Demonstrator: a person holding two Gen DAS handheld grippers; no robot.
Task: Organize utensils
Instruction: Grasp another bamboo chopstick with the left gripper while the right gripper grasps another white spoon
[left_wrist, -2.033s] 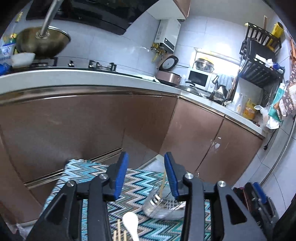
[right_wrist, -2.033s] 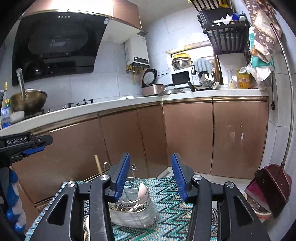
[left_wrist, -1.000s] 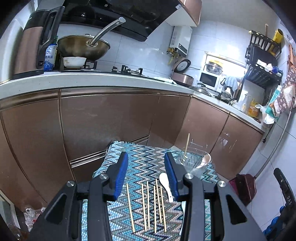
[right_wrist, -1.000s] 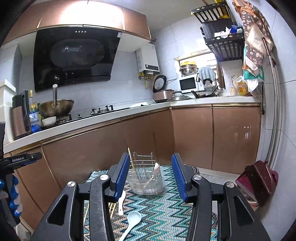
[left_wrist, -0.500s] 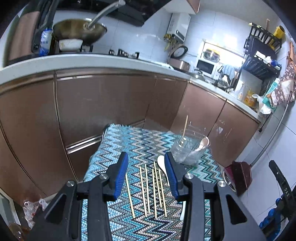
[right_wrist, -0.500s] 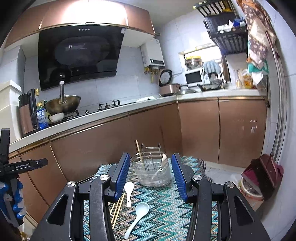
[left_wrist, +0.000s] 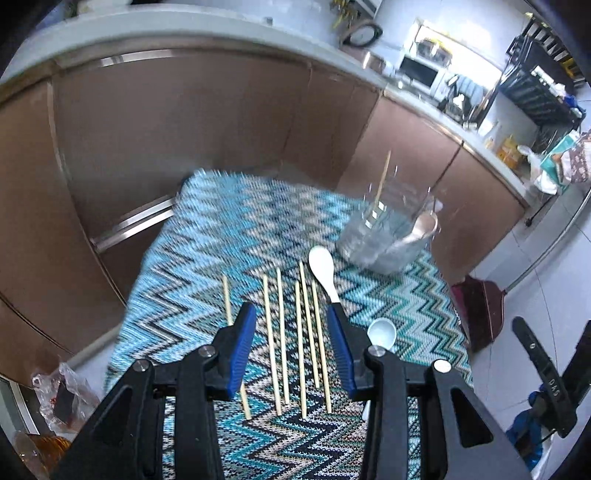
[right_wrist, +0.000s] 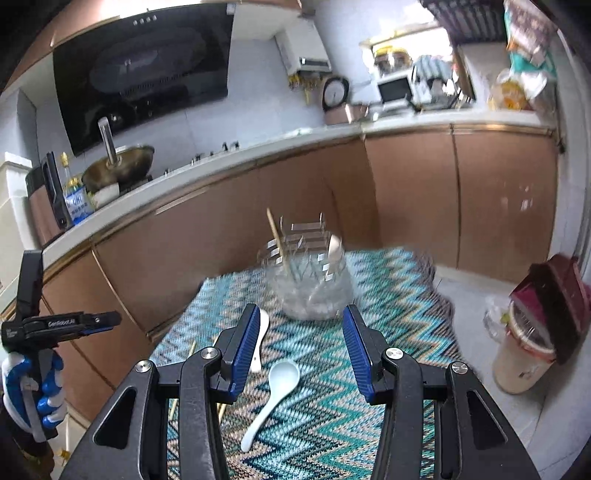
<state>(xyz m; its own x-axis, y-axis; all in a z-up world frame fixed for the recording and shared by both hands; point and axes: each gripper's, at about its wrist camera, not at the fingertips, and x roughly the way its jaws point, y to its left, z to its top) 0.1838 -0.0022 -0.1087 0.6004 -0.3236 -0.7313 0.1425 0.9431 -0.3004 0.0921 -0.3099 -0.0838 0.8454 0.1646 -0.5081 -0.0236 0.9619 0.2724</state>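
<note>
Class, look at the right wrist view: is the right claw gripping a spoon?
No: the right claw is empty, and the white spoon lies on the cloth.

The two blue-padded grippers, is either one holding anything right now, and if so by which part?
Nothing is held. The left gripper hangs open over the wooden chopsticks, and the right gripper hangs open above the white ceramic spoon.

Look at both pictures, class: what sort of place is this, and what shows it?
A home kitchen, almost certainly. A range hood hangs over a wok on the counter, a microwave stands further along, and brown cabinets run below.
</note>
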